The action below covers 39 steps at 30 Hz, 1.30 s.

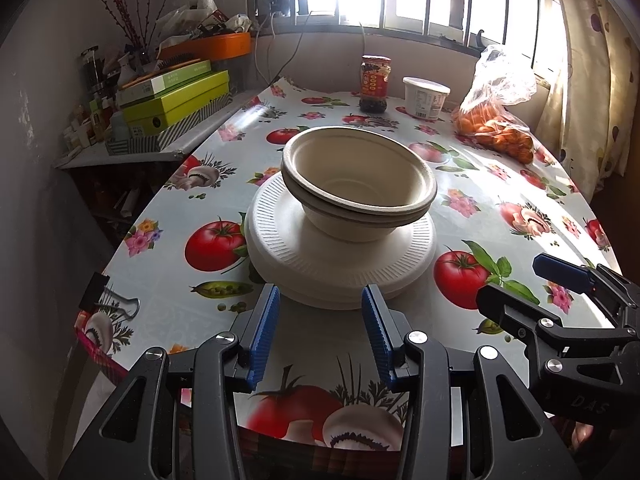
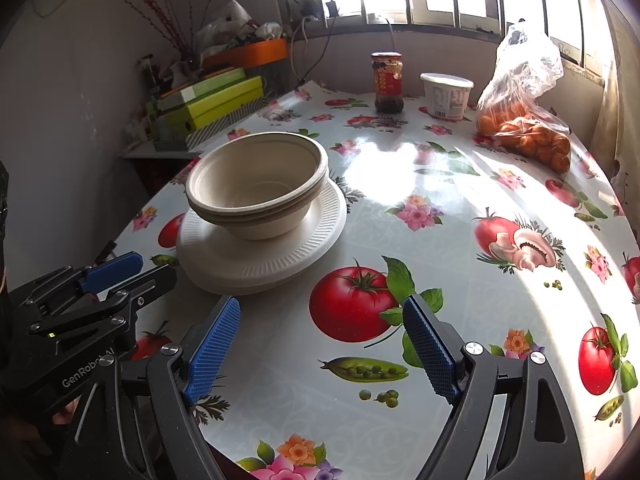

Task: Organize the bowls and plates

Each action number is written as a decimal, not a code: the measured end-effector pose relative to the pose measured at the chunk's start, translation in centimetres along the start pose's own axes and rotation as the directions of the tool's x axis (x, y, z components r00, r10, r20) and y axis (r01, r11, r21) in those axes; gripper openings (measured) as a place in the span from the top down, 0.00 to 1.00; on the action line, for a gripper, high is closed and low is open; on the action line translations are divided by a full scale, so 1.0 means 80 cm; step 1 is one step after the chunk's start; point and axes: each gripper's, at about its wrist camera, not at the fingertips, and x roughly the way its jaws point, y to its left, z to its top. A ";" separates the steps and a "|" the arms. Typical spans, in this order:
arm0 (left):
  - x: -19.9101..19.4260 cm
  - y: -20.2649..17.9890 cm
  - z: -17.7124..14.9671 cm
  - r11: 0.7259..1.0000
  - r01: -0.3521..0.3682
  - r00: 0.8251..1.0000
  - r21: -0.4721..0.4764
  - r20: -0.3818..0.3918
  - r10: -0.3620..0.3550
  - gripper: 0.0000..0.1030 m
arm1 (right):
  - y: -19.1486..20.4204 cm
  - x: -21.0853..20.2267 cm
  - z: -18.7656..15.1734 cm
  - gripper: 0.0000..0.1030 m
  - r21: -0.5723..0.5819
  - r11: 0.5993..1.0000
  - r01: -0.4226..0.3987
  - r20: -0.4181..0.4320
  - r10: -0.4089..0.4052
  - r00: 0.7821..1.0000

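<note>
Bowls (image 1: 359, 184), two nested, beige, sitting on stacked white plates (image 1: 340, 256) at mid-table on the fruit-print tablecloth (image 1: 460, 208). Left wrist view: left gripper (image 1: 320, 320) hovering just near of the plates' near rim, blue pads apart, nothing between them. Right gripper (image 1: 532, 280) at the right edge, also empty. Far side: red-labelled jar (image 1: 375, 84), white tub (image 1: 425, 98), bag of oranges (image 1: 496, 120). Green boxes (image 1: 176, 104) on a side shelf at left.

Right wrist view: bowls (image 2: 256, 184) and plates (image 2: 260, 252) left of centre. Right gripper (image 2: 324, 344) over bare cloth, jaws spread wide, holding nothing. Left gripper (image 2: 120, 276) at the left edge beside the plates.
</note>
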 end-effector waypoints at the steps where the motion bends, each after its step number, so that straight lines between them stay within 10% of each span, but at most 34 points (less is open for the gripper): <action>1: 0.000 -0.001 0.000 1.000 -0.001 1.000 0.003 0.001 0.001 0.57 | 0.000 0.000 0.000 0.18 -0.001 1.000 0.000 0.000 0.000 1.000; 39: 0.012 0.001 0.002 1.000 0.015 1.000 0.009 -0.025 -0.015 0.57 | -0.004 0.003 0.000 0.18 0.003 1.000 0.007 0.000 -0.007 1.000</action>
